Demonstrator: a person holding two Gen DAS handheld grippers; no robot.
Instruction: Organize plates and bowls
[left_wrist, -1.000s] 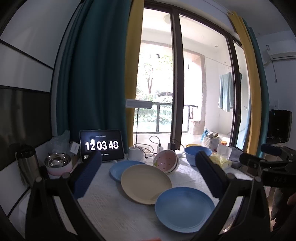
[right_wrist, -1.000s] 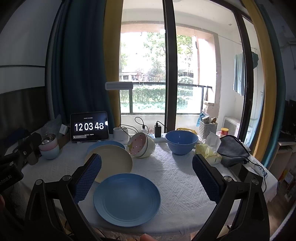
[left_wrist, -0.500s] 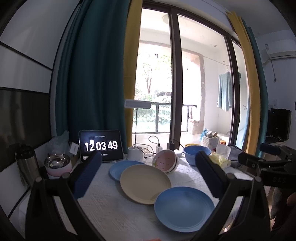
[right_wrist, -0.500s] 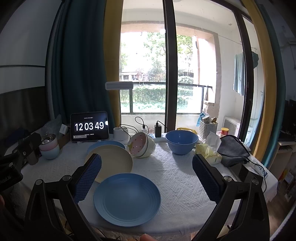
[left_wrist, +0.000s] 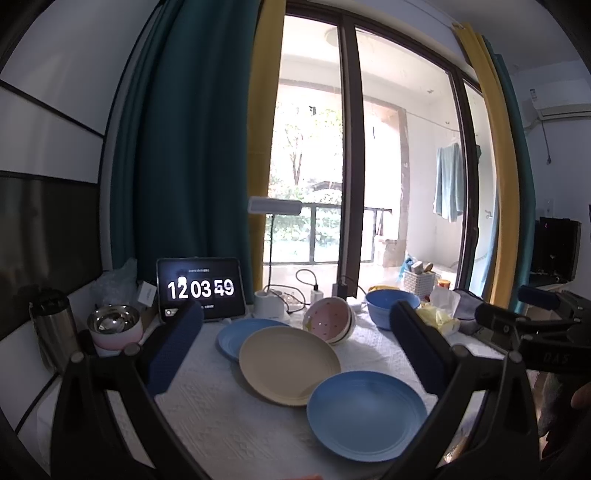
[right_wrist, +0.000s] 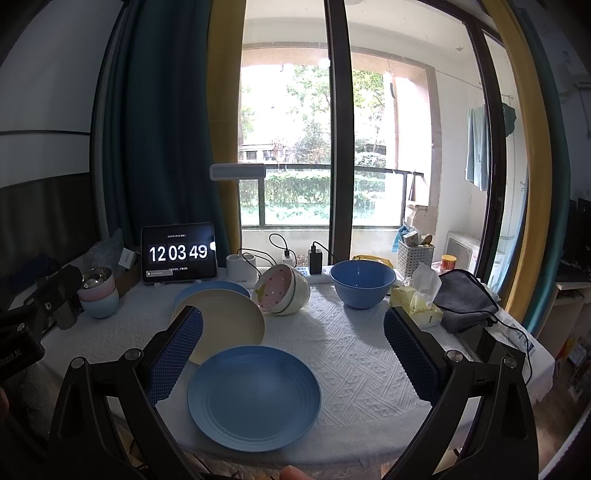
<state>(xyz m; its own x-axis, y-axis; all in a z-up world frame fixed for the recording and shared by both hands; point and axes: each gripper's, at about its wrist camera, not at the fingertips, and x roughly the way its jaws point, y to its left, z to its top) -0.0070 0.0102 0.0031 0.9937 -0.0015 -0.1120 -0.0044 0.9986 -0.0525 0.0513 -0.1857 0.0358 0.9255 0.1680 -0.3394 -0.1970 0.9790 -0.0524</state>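
On the white tablecloth lie a blue plate (right_wrist: 254, 398) nearest me, a cream plate (right_wrist: 227, 325) behind it, and a second blue plate (right_wrist: 207, 290) partly under the cream one. A pink dotted bowl (right_wrist: 282, 291) lies tipped on its side in a white bowl. An upright blue bowl (right_wrist: 362, 282) stands to the right. My right gripper (right_wrist: 293, 354) hovers open above the near blue plate (left_wrist: 364, 415). My left gripper (left_wrist: 295, 343) is open too, held over the cream plate (left_wrist: 289, 364), with nothing between its fingers. The right gripper's body shows at the left view's right edge.
A tablet clock (right_wrist: 179, 257) stands at the back left beside stacked pastel bowls (right_wrist: 99, 295) and a steel flask (left_wrist: 53, 328). A desk lamp base (right_wrist: 240, 266), chargers, a tissue pack (right_wrist: 417, 308), a grey cloth (right_wrist: 463, 299) and a phone (right_wrist: 484, 343) crowd the back and right.
The clock ticked from 48 to 49. Both grippers stay nearly still; the left view drifted very slightly.
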